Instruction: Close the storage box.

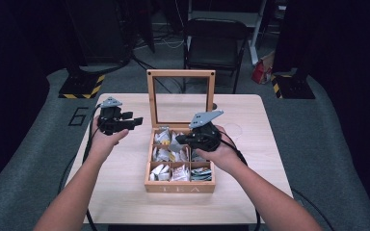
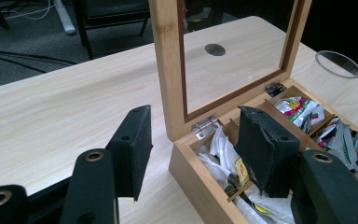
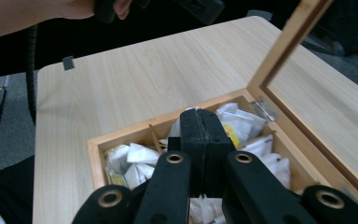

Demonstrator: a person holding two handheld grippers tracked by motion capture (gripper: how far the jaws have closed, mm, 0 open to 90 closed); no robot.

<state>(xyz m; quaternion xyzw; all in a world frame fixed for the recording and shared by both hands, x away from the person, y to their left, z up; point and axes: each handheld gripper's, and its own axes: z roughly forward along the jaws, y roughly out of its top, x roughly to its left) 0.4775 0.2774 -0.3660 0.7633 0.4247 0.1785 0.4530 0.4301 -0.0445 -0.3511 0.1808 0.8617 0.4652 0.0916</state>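
At table centre I see the wooden tea box [image 1: 179,185], its glass-paned lid [image 1: 181,98] standing upright at twelve o'clock, compartments full of white and coloured tea bags [image 1: 166,155]. "TEA" is lettered on its front wall. My right gripper [image 1: 182,140] hovers over the box, jaws clenched together, nothing visibly between them. My left gripper [image 1: 136,121], at nine o'clock of the box, has jaws released.

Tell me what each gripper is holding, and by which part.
The left gripper is open and holds nothing. The right gripper is shut over the tea box; nothing shows between its jaws.
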